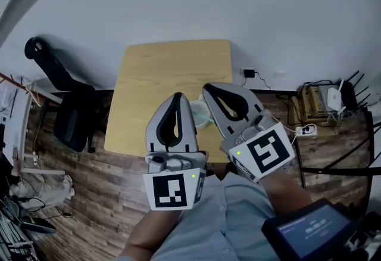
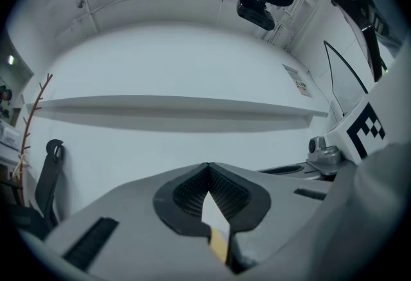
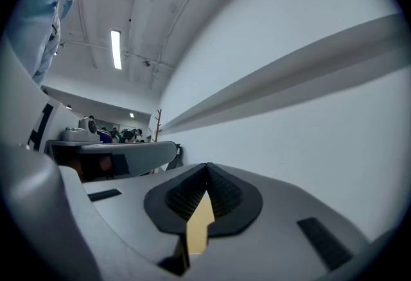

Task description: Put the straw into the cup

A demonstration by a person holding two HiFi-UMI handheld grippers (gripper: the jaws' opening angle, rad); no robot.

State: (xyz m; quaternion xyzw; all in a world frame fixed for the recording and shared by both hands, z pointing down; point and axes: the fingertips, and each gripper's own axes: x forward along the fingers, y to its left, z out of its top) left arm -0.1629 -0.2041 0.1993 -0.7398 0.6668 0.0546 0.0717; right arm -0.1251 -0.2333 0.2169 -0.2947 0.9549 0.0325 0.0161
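A light wooden table [image 1: 172, 69] stands against the white wall. On its near part a clear cup [image 1: 201, 112] shows between the two grippers, partly hidden by them. I see no straw in any view. My left gripper [image 1: 177, 96] is raised over the table's near edge, pointing at the wall, jaws closed tip to tip with nothing between them. My right gripper [image 1: 207, 87] is held beside it, likewise shut and empty. Both the left gripper view, jaws [image 2: 207, 165], and the right gripper view, jaws [image 3: 207, 165], look only at the wall.
A black office chair [image 1: 71, 105] stands left of the table. A power strip [image 1: 306, 130], cables and a white router [image 1: 333, 99] lie on the wooden floor at the right. A dark screen device [image 1: 309, 233] sits at the lower right. A coat stand [image 2: 29, 126] is by the wall.
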